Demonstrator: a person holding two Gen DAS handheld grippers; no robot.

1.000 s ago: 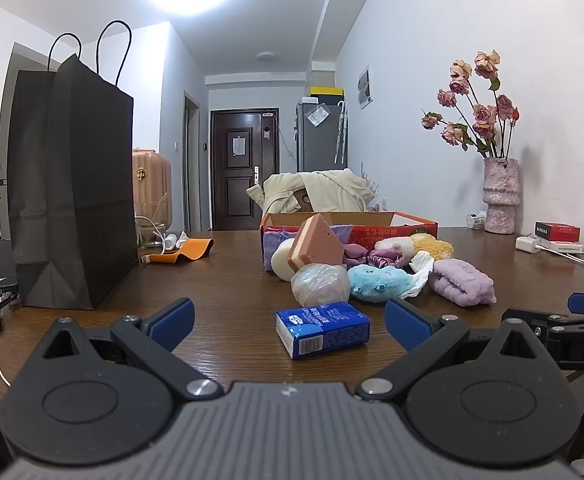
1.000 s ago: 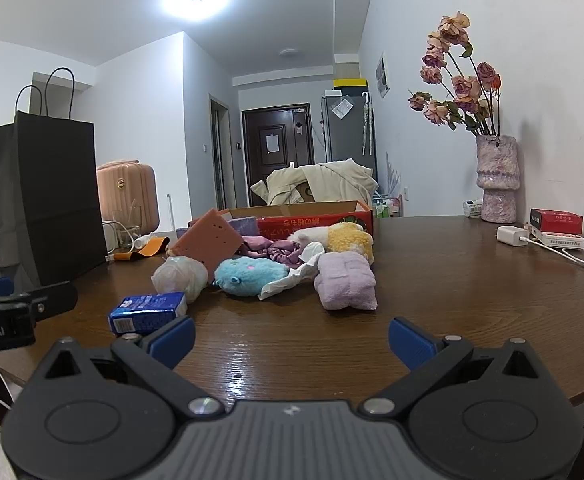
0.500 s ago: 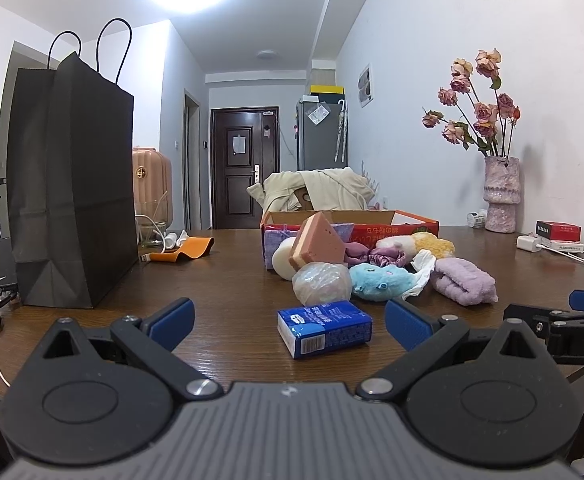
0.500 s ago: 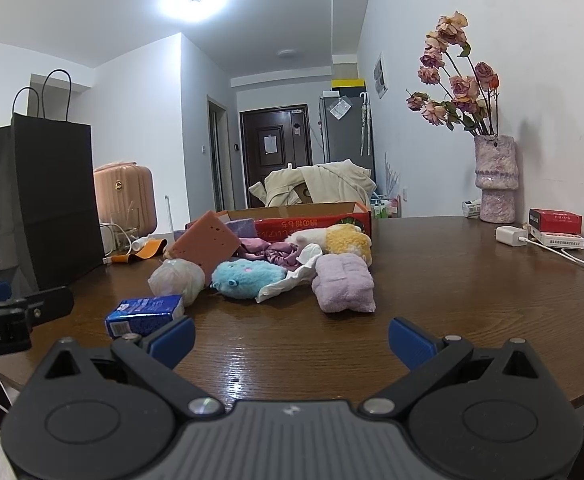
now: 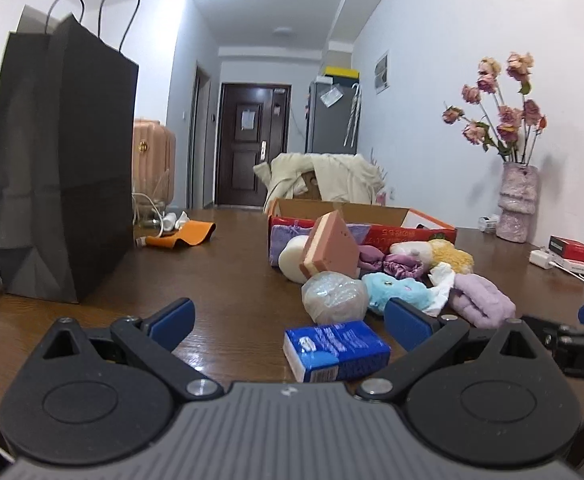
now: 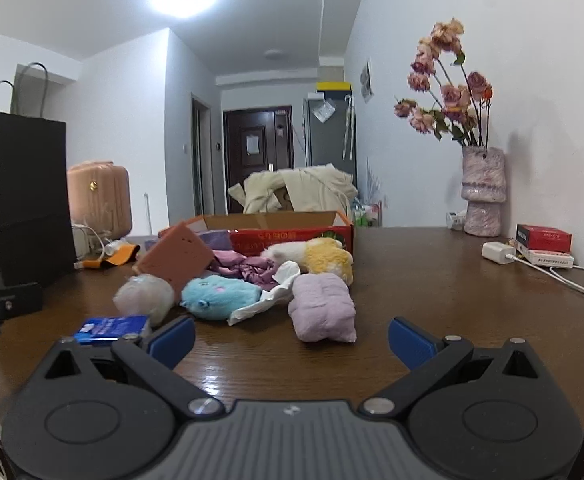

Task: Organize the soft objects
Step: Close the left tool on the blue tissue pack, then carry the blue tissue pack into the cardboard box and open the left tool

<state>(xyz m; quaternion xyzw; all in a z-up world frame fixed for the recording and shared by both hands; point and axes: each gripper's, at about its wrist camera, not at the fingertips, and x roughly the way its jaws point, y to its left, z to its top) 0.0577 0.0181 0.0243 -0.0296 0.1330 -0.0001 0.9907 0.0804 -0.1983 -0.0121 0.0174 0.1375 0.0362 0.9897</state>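
Observation:
A pile of soft things lies on the brown table before an open red cardboard box (image 5: 408, 232) (image 6: 292, 236): a pink sponge block (image 5: 330, 244) (image 6: 176, 258), a clear bag ball (image 5: 334, 296) (image 6: 144, 298), a blue plush (image 5: 396, 290) (image 6: 220, 294), a lilac plush (image 5: 484, 300) (image 6: 322, 306), a yellow plush (image 6: 326, 258). A blue tissue pack (image 5: 336, 350) (image 6: 110, 328) lies nearest. My left gripper (image 5: 288, 318) is open and empty, just short of the tissue pack. My right gripper (image 6: 290, 334) is open and empty in front of the lilac plush.
A tall black paper bag (image 5: 60, 176) stands at the left. A vase of dried roses (image 6: 484, 192), a red box (image 6: 544, 236) and a white charger with cable (image 6: 500, 252) sit at the right by the wall. An orange pouch (image 5: 180, 236) lies behind the bag.
Both grippers have edged forward toward the pile; the objects look slightly larger and lower. Nothing on the table has moved.

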